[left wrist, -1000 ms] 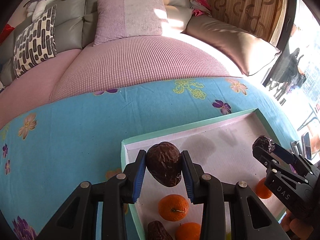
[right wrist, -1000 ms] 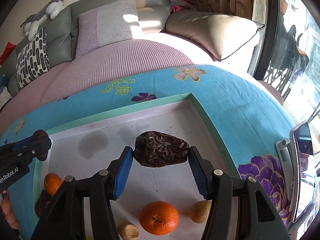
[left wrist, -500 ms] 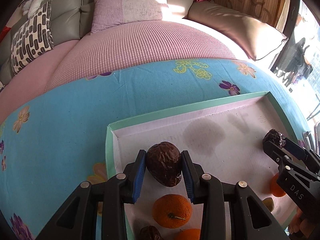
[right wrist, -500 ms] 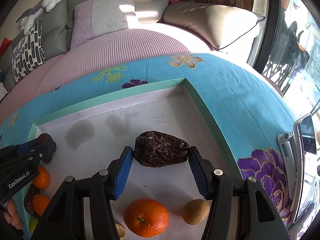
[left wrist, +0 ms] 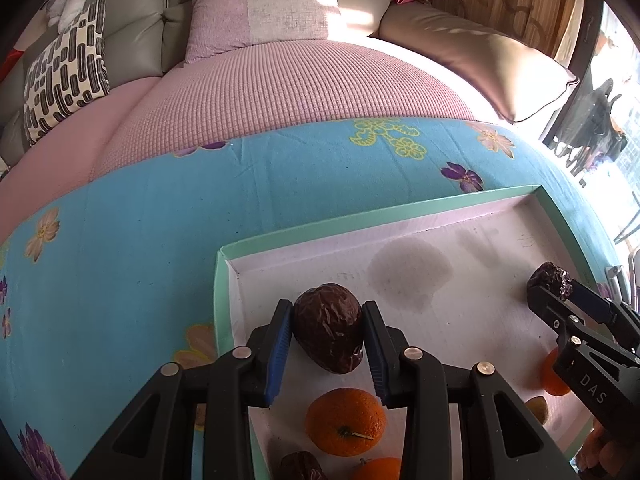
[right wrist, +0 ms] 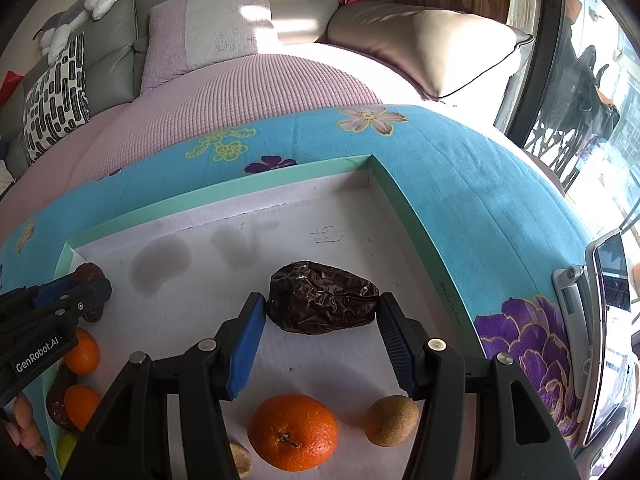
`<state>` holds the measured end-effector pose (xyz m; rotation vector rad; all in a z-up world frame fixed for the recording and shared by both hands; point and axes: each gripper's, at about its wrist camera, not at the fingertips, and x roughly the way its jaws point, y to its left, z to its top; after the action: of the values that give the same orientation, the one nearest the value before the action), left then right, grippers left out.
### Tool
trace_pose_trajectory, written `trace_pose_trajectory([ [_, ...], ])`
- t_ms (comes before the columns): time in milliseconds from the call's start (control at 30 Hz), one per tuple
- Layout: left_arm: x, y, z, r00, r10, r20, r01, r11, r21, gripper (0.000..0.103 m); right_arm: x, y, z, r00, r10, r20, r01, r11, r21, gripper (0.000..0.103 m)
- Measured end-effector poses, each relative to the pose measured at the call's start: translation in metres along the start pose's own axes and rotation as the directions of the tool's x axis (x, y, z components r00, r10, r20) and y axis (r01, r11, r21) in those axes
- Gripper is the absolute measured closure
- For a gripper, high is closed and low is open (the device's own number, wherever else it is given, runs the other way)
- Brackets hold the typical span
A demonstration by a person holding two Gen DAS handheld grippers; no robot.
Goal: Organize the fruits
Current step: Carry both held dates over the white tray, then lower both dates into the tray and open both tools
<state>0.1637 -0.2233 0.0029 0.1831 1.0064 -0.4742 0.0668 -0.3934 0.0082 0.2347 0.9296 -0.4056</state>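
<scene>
A wrinkled dark brown date is clamped in my left gripper, held over the left part of a shallow white tray with a green rim. My right gripper is shut on a second, longer date over the tray's right half. Each gripper shows in the other's view, the right gripper at the tray's right and the left gripper at its left. Oranges lie on the tray floor under the grippers.
More oranges, another date and small tan round fruits lie along the tray's near side. The tray sits on a blue flowered cloth. A pink sofa with cushions stands behind; a phone on a stand is right.
Both grippers, each still holding its date, have moved lower and further in over the tray; the tray looks larger and closer in both views.
</scene>
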Motion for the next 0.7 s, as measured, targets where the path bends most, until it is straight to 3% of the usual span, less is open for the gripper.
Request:
trace_pose_trajectory([
  [200, -0.006, -0.002, 0.000, 1.000, -0.002, 0.009, 0.002, 1.000, 0.002, 0.060, -0.005, 0.000, 0.000, 1.000, -0.019, 0.003, 0.019, 1.000, -0.008, 0.044],
  [633, -0.042, -0.002, 0.001, 0.996, -0.006, 0.087, 0.006, 1.000, 0.000, 0.059, -0.035, -0.004, 0.006, 0.997, -0.009, 0.076, 0.009, 1.000, 0.002, 0.044],
  [700, -0.045, 0.001, 0.001, 0.995, 0.003, 0.096, -0.002, 1.000, -0.009, 0.054, -0.034, -0.003, 0.006, 0.997, -0.006, 0.072, 0.006, 1.000, -0.003, 0.044],
])
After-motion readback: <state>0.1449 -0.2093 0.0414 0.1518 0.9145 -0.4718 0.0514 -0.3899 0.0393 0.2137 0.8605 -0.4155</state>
